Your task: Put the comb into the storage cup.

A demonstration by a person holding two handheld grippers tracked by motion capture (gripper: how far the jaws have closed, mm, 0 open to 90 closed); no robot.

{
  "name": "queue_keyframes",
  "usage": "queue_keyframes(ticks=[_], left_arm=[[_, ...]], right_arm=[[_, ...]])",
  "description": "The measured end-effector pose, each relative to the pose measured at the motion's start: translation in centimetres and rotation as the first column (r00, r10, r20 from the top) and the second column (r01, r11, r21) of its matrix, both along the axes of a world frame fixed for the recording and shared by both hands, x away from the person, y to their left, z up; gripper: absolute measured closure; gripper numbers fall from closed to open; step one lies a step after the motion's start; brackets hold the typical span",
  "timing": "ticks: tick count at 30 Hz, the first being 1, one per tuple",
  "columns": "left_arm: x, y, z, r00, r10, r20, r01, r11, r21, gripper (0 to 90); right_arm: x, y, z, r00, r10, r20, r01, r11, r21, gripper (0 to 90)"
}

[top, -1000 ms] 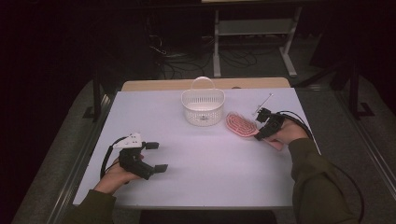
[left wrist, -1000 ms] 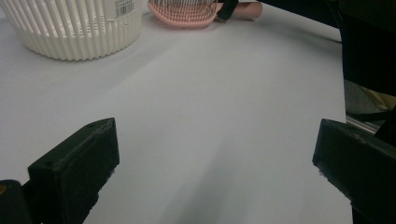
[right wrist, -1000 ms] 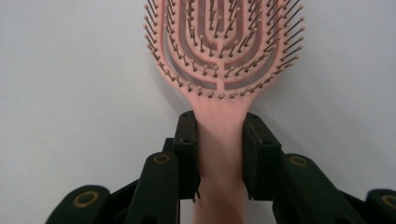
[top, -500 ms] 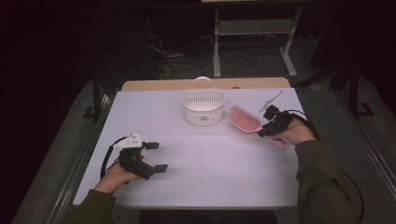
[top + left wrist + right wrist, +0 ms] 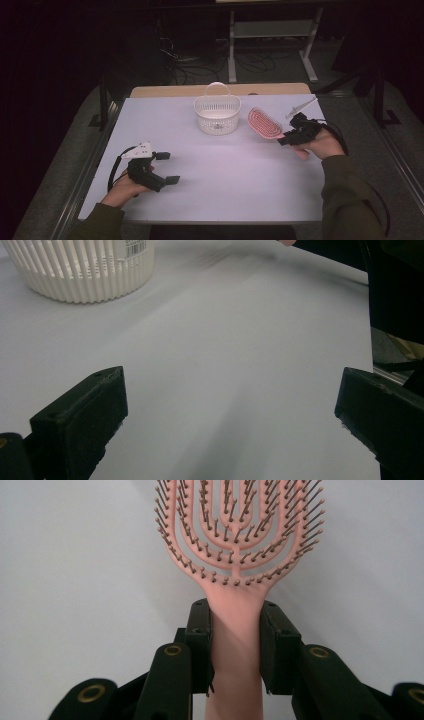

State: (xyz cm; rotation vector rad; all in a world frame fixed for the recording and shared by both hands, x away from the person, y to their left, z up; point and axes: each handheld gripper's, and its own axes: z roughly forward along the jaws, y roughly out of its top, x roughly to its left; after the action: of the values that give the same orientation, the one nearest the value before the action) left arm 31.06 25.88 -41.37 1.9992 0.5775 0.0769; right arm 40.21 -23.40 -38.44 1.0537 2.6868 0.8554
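The desk (image 5: 215, 175) has a wide bare stretch of white top between my two hands, from the near edge up to the basket (image 5: 217, 114), which stands near the far edge, about midway across. To the right of the basket there is a narrow gap, and the brush (image 5: 264, 122) sits in that gap, its head near the basket's side but apart from it. A thin grey tool (image 5: 301, 107) lies by the far right corner, just beyond my right hand.

My right gripper (image 5: 294, 136) is clamped on the brush (image 5: 235, 630): in the right gripper view both pads press the pink handle just below the head, bristles facing the camera, white desk behind. I cannot tell whether the head touches the top.

My left gripper (image 5: 167, 167) rests low near the left front of the desk, jaws spread wide with nothing but bare top between them; in the left gripper view the basket (image 5: 80, 267) stands well ahead.
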Motion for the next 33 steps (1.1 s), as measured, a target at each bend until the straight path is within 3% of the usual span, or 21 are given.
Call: queue_keyframes(ticks=[7, 22, 33], left_arm=[[0.0, -0.1, 0.0, 1.0000, -0.006, 0.002, 0.006, 1.0000, 0.001, 0.0], [0.1, 0.0, 0.0, 1.0000, 0.002, 0.003, -0.002, 1.0000, -0.003, 0.0], [0.1, -0.2, -0.1, 1.0000, 0.006, 0.001, -0.006, 1.0000, -0.001, 0.0]], right_arm=[[-1.0, 0.1, 0.4, 0.9993, 0.010, 0.035, -0.011, 0.999, 0.046, 69.1], [-2.4, 0.9, 0.4, 0.9969, 0.023, 0.075, -0.030, 0.996, 0.085, 69.1], [-3.9, 3.0, 0.8, 0.9906, 0.071, 0.116, -0.086, 0.989, 0.123, 69.1]])
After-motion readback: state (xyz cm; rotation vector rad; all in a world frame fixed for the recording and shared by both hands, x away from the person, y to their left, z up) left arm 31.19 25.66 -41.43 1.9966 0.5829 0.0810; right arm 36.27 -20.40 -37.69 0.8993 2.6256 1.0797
